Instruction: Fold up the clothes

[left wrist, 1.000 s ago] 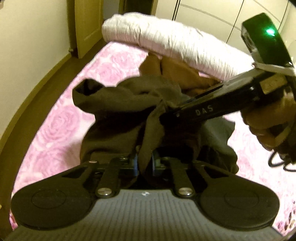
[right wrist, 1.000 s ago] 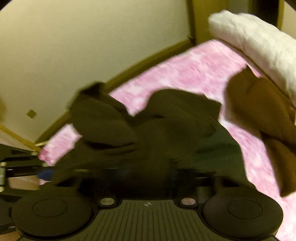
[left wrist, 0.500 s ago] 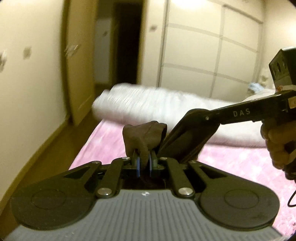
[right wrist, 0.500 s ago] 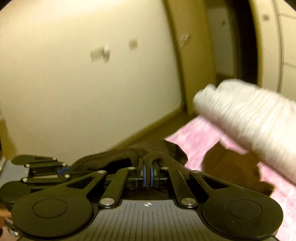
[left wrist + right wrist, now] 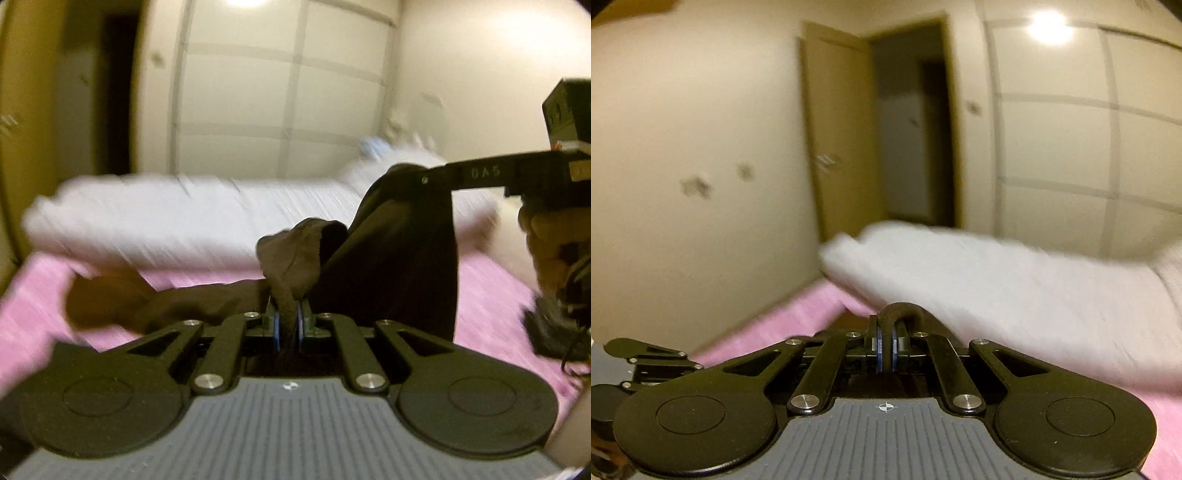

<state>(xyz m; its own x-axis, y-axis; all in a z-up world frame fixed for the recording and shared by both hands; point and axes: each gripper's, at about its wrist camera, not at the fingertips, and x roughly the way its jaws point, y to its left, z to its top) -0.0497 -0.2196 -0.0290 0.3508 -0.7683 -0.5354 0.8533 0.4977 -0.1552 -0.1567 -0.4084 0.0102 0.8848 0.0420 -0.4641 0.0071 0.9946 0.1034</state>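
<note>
One bed (image 5: 487,295) under a pink cover carries a rolled white quilt (image 5: 147,221). Above it hangs the dark garment (image 5: 399,266), stretched between both tools. The left gripper (image 5: 287,325) has its jaws clamped on one bunched edge, the right gripper (image 5: 885,345) likewise on another fold.

Black linkage fingers (image 5: 275,325), blue pads, silver screws
</note>
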